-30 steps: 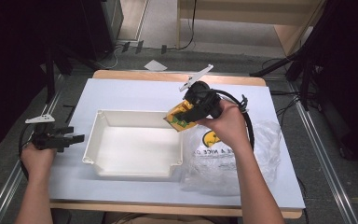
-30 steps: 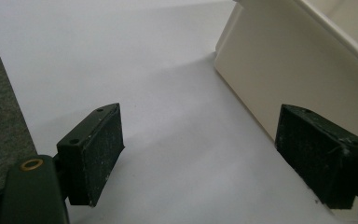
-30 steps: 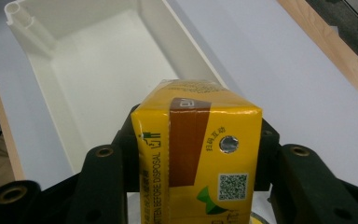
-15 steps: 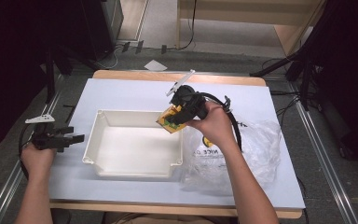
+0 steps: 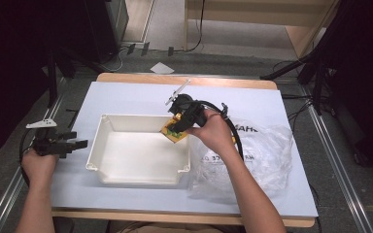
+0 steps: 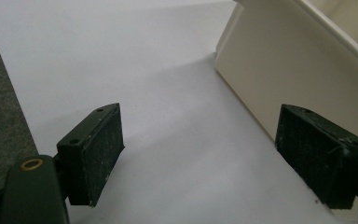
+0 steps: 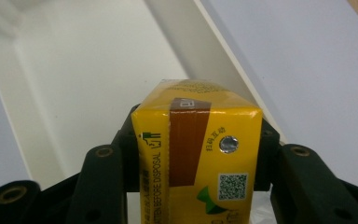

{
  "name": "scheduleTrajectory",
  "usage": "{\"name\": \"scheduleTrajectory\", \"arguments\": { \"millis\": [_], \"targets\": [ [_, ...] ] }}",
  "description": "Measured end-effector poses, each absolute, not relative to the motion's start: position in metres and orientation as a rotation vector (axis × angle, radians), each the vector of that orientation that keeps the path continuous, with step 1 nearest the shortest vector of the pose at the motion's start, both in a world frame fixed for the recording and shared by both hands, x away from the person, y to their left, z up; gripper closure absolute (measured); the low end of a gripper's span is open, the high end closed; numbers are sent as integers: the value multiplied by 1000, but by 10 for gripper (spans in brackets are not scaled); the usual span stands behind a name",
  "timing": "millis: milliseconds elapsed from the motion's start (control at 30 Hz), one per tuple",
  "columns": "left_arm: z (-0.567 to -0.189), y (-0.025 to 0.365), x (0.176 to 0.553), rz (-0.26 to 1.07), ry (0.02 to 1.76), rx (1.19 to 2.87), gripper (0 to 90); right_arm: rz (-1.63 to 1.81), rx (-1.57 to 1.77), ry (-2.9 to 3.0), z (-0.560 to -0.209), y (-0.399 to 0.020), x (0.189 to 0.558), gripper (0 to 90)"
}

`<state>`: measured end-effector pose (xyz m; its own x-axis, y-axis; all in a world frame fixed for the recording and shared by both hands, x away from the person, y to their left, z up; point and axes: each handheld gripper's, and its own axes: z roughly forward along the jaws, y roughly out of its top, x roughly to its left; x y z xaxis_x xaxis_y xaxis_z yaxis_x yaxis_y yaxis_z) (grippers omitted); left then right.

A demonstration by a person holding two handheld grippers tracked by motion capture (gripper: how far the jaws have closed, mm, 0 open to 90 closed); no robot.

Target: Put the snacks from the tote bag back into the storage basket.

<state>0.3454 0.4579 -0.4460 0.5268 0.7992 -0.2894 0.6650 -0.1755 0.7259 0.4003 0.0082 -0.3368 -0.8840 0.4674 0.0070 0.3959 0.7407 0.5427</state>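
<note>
One carton (image 7: 199,158), "BEFORE DISPOSAL", pinched by right gripper (image 5: 177,127) at the one tray's (image 5: 108,171) right rim; one bag (image 5: 267,145); left gripper (image 6: 214,163) spread.

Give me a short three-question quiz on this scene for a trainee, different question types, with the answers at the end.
1. True or false: the right gripper is shut on a yellow drink carton.
2. Multiple choice: in the high view, the carton hangs over the white bin's A) near left corner, B) far right corner, C) middle.
3. Fill in: the left gripper, on the table beside the bin, has its jaws ____ with nothing between them.

Key: 1 true; 2 B; 3 open.
</note>
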Motion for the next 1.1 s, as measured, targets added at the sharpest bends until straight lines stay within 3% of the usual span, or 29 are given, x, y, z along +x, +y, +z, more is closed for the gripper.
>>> {"name": "scheduleTrajectory", "arguments": {
  "millis": [1100],
  "targets": [
    [-446,459,345,196,1199,1912,163,604,687,2882,-371,32,417,540]
  ]
}}
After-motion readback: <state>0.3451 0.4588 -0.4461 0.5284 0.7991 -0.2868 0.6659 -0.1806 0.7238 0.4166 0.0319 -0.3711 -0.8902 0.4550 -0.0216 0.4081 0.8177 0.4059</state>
